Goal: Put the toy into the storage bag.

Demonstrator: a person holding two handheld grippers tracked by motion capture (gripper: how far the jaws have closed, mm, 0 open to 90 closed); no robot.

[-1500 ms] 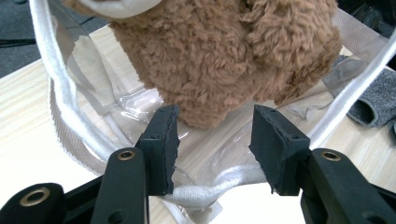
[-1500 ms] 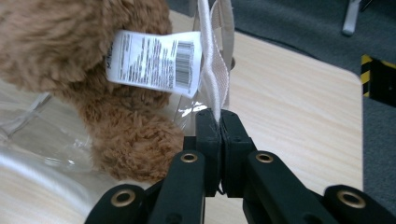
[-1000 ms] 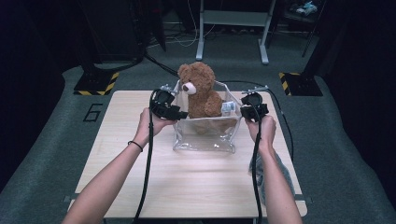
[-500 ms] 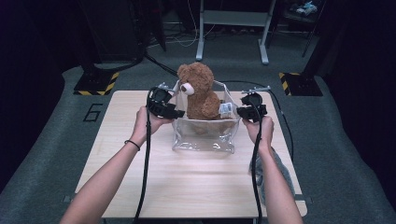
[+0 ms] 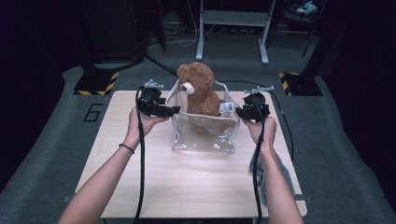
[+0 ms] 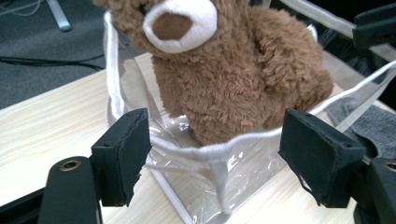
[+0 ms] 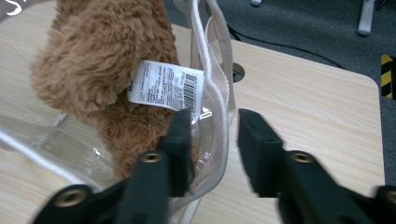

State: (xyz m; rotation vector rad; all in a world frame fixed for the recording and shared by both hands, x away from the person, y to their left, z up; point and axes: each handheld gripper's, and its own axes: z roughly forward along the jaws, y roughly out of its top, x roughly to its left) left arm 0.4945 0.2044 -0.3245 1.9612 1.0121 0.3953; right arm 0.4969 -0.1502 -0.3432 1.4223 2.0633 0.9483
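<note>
Wooden table [image 5: 154,186] | teddy bear [image 5: 198,91] seated in clear bag [image 5: 203,135] at centre | left gripper [image 6: 210,158], right gripper [image 7: 210,133]: jaws just opening, astride bag rim, unpressed | bagging apparently done, hands' withdrawal left.

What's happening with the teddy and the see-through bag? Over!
Left tool open, bag rim between its pads; right tool just opened off the other rim. Teddy sitting in the clear bag. Nothing in the way. Over.
</note>
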